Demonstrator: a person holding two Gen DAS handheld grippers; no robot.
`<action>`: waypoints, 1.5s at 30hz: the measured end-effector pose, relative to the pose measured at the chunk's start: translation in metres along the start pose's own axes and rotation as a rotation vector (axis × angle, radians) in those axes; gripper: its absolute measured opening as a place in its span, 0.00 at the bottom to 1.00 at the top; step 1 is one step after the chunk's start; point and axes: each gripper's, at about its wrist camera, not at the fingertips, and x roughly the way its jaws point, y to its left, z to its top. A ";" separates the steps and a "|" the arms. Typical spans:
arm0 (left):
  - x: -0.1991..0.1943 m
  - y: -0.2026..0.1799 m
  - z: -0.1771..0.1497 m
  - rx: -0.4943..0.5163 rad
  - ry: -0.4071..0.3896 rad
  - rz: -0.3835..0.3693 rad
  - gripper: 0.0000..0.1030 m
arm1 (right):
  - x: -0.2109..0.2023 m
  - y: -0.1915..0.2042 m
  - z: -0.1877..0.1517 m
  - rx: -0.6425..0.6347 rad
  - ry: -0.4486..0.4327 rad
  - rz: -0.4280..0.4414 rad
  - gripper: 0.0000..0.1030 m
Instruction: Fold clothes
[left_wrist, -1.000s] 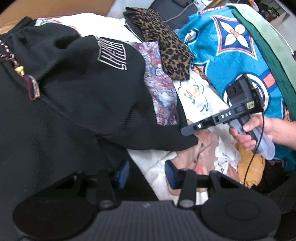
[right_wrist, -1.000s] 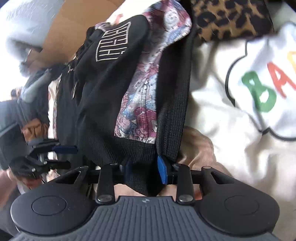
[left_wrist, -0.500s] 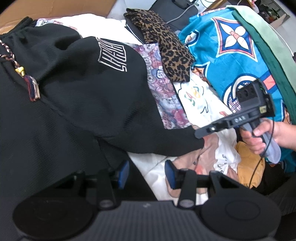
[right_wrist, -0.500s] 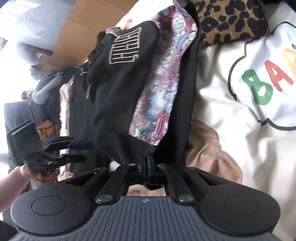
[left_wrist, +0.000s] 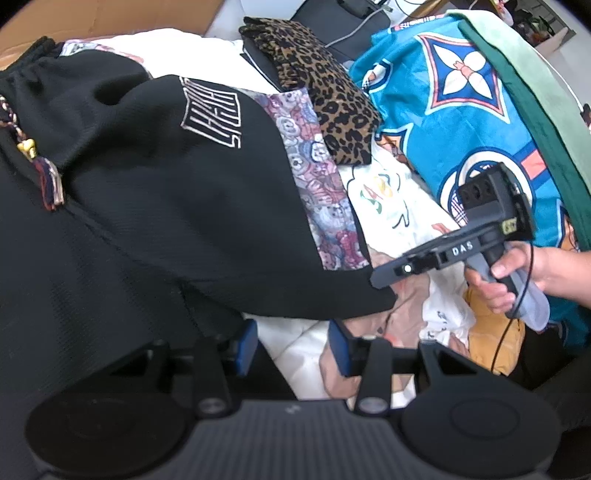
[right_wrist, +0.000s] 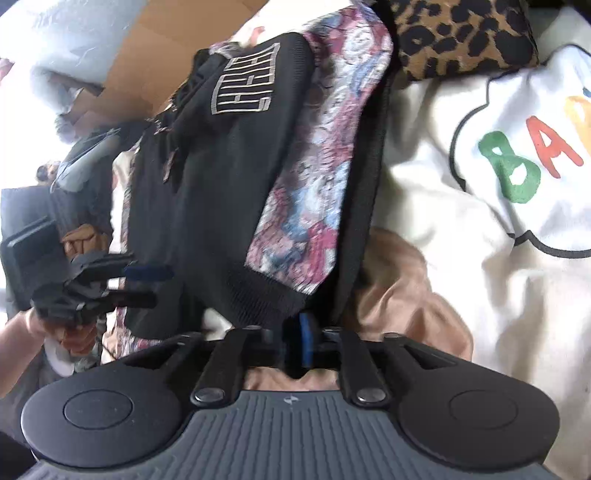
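A black garment (left_wrist: 166, 206) with a white block logo and a floral side panel (left_wrist: 325, 206) lies spread over a pile of clothes. My right gripper (right_wrist: 299, 332) pinches its ribbed hem (right_wrist: 273, 295); the jaws stand close together and are opening, with the hem still between the pads. In the left wrist view the right gripper (left_wrist: 380, 277) sits at the garment's lower right corner, held by a hand (left_wrist: 517, 273). My left gripper (left_wrist: 291, 347) is open over white fabric, its left finger against the black cloth's edge. It also shows as the left gripper (right_wrist: 147, 283) at the far side.
A leopard-print cloth (left_wrist: 332, 110) lies behind the garment and a blue patterned cloth (left_wrist: 461, 122) to the right. A white sweatshirt with coloured letters (right_wrist: 498, 184) and a pinkish-tan cloth (right_wrist: 399, 280) lie under the hem. Cardboard (right_wrist: 155, 44) stands at the back.
The right jaws went from apart to pinched together on the black hem. The hem was drawn slightly to the right, baring more of the floral panel. The left gripper kept still.
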 end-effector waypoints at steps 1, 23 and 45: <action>0.000 0.000 0.000 -0.002 0.000 0.000 0.44 | 0.002 -0.001 0.000 0.015 0.001 0.012 0.31; -0.005 0.001 -0.002 -0.020 -0.024 0.017 0.44 | -0.019 0.017 -0.035 -0.156 -0.013 -0.002 0.00; 0.041 -0.005 -0.007 -0.222 0.069 -0.115 0.44 | -0.003 0.040 -0.055 -0.277 0.065 -0.036 0.13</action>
